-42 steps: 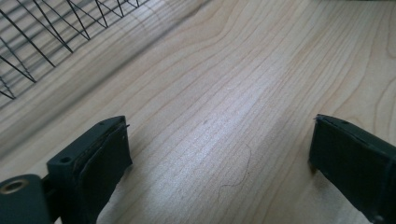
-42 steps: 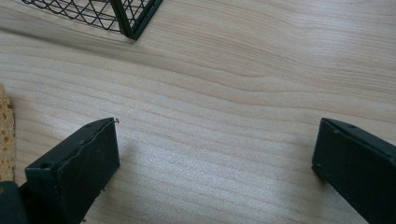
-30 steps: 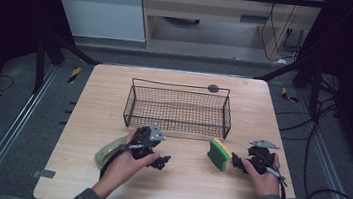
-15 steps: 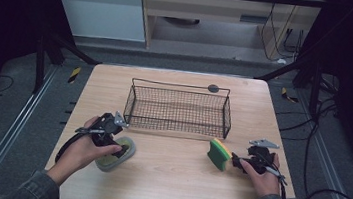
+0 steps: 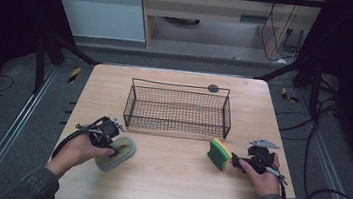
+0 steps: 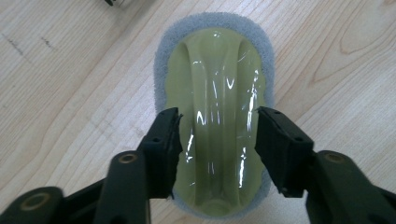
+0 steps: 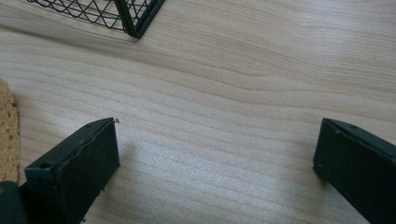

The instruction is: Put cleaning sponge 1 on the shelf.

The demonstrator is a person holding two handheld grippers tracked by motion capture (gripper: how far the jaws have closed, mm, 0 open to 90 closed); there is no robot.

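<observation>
A scrubber (image 5: 119,154) with a glossy olive-green handle (image 6: 219,93) on a grey pad lies flat at the table's front left. My left gripper (image 5: 112,145) comes down on it from above, and in the left gripper view its jaws (image 6: 217,116) press on both sides of the raised handle. At the front right a yellow and green sponge (image 5: 219,153) stands on edge. My right gripper (image 5: 236,162) sits just right of it, low over the wood. Its jaws (image 7: 219,126) are wide open over bare table, with the sponge (image 7: 7,130) at the left edge of that view.
A black wire basket (image 5: 174,129) stands mid-table behind both hands; one corner (image 7: 135,21) of it shows in the right gripper view. A small dark disc (image 5: 213,88) lies beyond its far rim. Cables trail from both grippers toward the front edge.
My left hand swung from the right of the scrubber to its left and set the gripper down over the handle. The right hand and the sponge stayed put.
</observation>
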